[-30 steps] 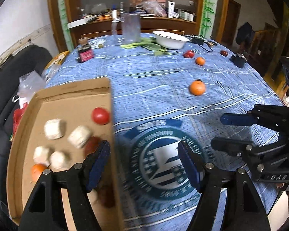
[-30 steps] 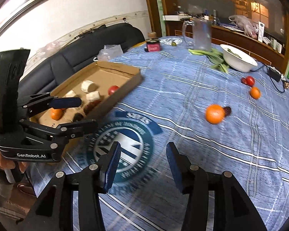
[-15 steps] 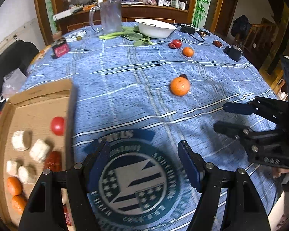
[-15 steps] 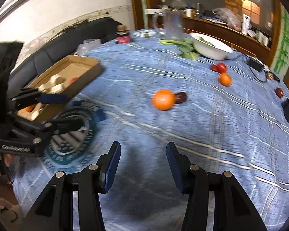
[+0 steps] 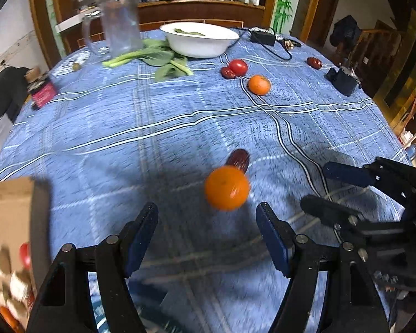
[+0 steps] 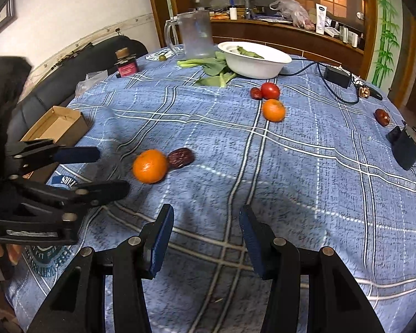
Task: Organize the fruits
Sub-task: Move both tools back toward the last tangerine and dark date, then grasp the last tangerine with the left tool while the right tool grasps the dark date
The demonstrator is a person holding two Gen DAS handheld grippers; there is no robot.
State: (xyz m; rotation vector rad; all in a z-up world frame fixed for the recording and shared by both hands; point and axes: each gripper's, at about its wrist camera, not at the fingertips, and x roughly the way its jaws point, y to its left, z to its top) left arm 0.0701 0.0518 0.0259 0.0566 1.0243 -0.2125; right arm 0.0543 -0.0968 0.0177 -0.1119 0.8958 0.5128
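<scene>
An orange [image 5: 226, 188] lies on the blue checked tablecloth with a dark red date [image 5: 238, 159] touching its far side; both show in the right wrist view, the orange [image 6: 150, 166] and the date [image 6: 181, 157]. My left gripper [image 5: 206, 234] is open, just short of the orange. My right gripper [image 6: 205, 234] is open and empty over bare cloth, to the right of the orange. A cardboard box [image 5: 11, 222] holding fruit and white pieces sits at the left. Further back lie a smaller orange [image 6: 273, 110], a tomato [image 6: 270, 90] and another date [image 6: 382, 116].
A white bowl [image 6: 253, 58], leafy greens [image 5: 158, 58] and a clear jug [image 6: 194, 37] stand at the table's far side. A black adapter with cable [image 6: 337, 76] and a small black object [image 6: 405, 147] lie at the right. A dark jar [image 6: 126, 63] stands far left.
Both grippers have swung right, away from the box and toward the orange. The left gripper has come up close to the orange. Both stay open.
</scene>
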